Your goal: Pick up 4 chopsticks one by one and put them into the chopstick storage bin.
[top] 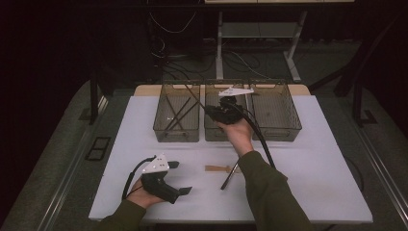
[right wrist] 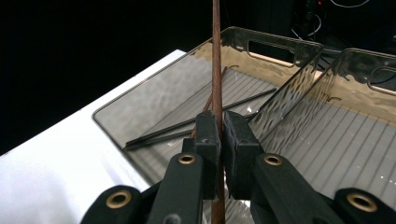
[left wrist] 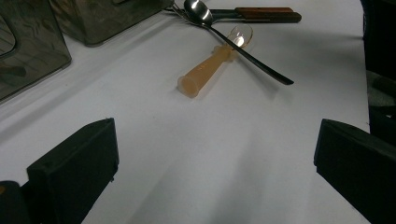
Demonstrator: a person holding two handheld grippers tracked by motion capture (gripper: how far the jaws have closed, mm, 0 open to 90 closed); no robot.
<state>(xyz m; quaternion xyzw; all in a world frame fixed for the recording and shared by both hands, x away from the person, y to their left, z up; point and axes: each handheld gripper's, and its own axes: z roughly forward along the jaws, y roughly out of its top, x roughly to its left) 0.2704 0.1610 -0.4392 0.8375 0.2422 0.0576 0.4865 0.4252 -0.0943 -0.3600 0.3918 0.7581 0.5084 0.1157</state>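
Right gripper [right wrist: 219, 140]: jaws are clamping shut on a brown chopstick [right wrist: 216, 60], which is standing upright between the pads, over the bins
Chopstick: it is rising above the left bin [right wrist: 154, 100], where dark chopsticks [right wrist: 196, 121] are lying crossed on the ribbed floor
Middle bin [right wrist: 327, 135]: sitting just beside the left one
Left gripper [top: 179, 177]: resting low on the bench [top: 312, 159], jaws gaping wide with nothing between them
Ahead of left gripper: an amber spoon [left wrist: 210, 65] is lying under a dark spoon [left wrist: 243, 51], the two touching
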